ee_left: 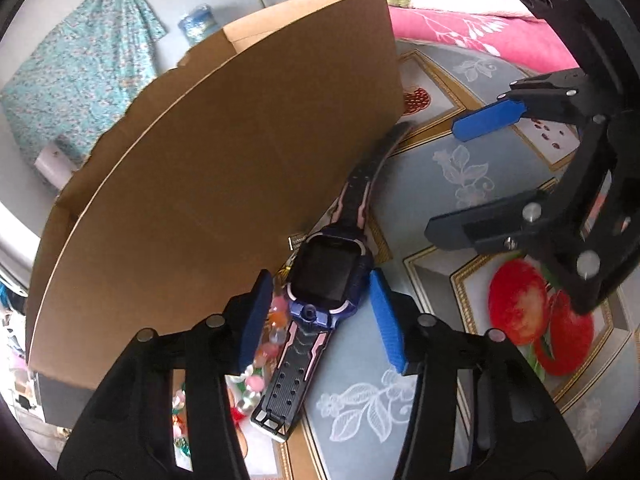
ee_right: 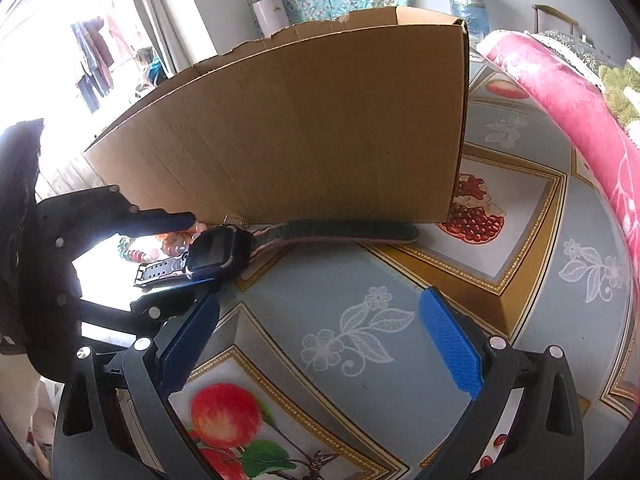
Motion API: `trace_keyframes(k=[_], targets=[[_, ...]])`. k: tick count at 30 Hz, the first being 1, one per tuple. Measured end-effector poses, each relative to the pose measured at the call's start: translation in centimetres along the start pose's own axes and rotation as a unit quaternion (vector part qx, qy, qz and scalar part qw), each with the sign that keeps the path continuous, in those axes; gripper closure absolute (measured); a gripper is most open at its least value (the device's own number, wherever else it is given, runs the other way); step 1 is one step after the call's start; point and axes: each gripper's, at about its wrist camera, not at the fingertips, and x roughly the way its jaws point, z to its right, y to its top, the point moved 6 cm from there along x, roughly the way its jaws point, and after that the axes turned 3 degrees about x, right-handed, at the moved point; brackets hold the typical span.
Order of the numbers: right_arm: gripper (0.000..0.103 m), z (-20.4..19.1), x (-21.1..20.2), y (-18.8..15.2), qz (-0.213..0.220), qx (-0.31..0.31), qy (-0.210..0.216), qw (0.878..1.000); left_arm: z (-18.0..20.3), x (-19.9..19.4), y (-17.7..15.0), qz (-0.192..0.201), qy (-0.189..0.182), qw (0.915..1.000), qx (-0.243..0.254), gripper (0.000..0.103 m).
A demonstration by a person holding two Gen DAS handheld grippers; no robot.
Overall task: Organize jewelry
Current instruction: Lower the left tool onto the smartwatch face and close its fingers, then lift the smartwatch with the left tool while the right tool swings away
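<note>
A dark blue and black smartwatch (ee_left: 326,280) with pink trim lies flat on the table against the cardboard box (ee_left: 224,184). My left gripper (ee_left: 320,316) is open, its blue pads on either side of the watch body, not touching it. A colourful bead bracelet (ee_left: 264,344) lies under the left pad, beside the watch. My right gripper (ee_right: 320,344) is open and empty over the tablecloth, to the right of the watch (ee_right: 216,250). The right gripper also shows in the left wrist view (ee_left: 472,176). The left gripper shows in the right wrist view (ee_right: 192,256), around the watch.
The tall open cardboard box (ee_right: 312,128) stands just behind the watch. The table has a grey fruit-print cloth (ee_right: 360,280). A pink blanket (ee_right: 580,112) lies at the right. The table's left edge (ee_right: 104,280) is near the watch strap end.
</note>
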Motion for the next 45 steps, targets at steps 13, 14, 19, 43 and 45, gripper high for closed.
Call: trace_keyframes(k=[13, 14, 19, 43, 45], targets=[[0.005, 1.0, -0.8, -0.1, 0.01, 0.037, 0.052, 0.998, 2.4, -1.1, -0.4, -0.002, -0.046, 0.9989, 0.009, 0.064], [0.005, 1.2, -0.9, -0.1, 0.01, 0.038, 0.057, 0.998, 2.9, -1.3, -0.6, -0.006, -0.048, 0.9987, 0.013, 0.064], [0.005, 1.5, -1.0, -0.3, 0.012, 0.04, 0.063, 0.997, 3.9, -2.1, -1.4, -0.005, -0.073, 0.9974, 0.001, 0.064], [0.005, 1.3, -0.9, 0.0, 0.014, 0.052, 0.075, 0.996, 5.1, 0.1, 2.2, -0.047, -0.102, 0.9901, -0.083, 0.062], [0.005, 1.8, -1.1, -0.1, 0.017, 0.067, 0.094, 0.993, 4.9, -0.1, 1.9, -0.048, -0.107, 0.9887, -0.094, 0.062]])
